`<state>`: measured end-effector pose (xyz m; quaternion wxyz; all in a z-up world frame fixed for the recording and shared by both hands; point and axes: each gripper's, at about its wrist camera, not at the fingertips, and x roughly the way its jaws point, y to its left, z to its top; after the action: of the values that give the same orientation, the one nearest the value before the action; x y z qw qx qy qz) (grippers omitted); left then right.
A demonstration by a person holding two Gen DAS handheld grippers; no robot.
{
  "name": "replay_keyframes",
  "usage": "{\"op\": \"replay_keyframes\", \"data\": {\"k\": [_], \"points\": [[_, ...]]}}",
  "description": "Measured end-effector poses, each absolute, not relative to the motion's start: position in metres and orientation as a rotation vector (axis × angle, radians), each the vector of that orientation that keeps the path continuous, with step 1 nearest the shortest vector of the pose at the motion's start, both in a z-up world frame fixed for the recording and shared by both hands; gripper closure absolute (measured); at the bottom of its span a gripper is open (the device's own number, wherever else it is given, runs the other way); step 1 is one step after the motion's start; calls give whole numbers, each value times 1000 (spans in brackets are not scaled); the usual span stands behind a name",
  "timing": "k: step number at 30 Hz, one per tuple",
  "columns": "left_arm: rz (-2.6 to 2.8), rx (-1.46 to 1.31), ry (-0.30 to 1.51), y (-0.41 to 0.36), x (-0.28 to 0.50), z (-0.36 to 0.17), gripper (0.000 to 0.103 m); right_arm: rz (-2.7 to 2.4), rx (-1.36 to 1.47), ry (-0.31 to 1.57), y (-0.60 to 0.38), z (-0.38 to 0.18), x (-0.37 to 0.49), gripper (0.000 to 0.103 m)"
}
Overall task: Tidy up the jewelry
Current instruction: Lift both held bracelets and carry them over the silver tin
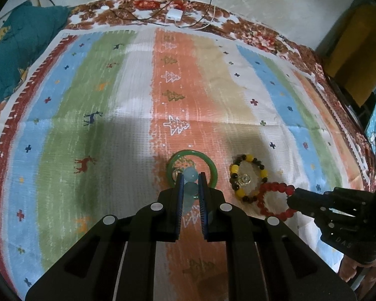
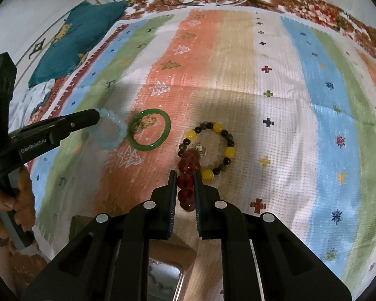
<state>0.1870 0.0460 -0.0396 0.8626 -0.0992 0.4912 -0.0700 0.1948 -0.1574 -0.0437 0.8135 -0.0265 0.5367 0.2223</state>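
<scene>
Your left gripper [image 1: 190, 180] has its jaws pinched narrow on the pale blue bracelet [image 1: 189, 175], whose beads run straight down the gap between the pads, so its loop hangs edge-on to that camera. Your right gripper [image 2: 185, 178] is clamped the same way on the red bracelet [image 2: 186, 175], beads stacked along the line of the jaws. Just ahead of the left jaws lies the green bangle [image 1: 191, 168] flat on the striped mat [image 1: 137, 87], with a small ring [image 1: 176, 173] inside it; ahead of the right jaws, partly under the red beads, lies the yellow-and-dark bracelet [image 2: 208, 148] with a clear charm [image 1: 244, 179] inside. Each loop sits nearest the hand already over it, so neither arm needs to cross. The right view shows the blue loop open and round, seemingly clear of the mat, just beside the bangle; the left view shows the red loop overlapping the yellow one's near edge. At the bottom of the right view sits a box-like thing, too cropped to name.
</scene>
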Motion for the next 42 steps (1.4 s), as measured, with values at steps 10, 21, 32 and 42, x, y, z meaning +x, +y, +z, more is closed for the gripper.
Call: {"op": "replay_keyframes", "data": {"k": [10,21,32,42], "points": [[-161,-190,1010,38,167,-21,92,474,-64,1075,-158,-21,178,89],[-215,-176,953,16,136,5,92,499,-61,1007,-165,6,151,89],[-243,-159,907,7,109,25,92,531,-79,953,-166,23,122,89],[-271,-142,882,0,85,33,92,567,-104,937,-162,28,102,89]]}}
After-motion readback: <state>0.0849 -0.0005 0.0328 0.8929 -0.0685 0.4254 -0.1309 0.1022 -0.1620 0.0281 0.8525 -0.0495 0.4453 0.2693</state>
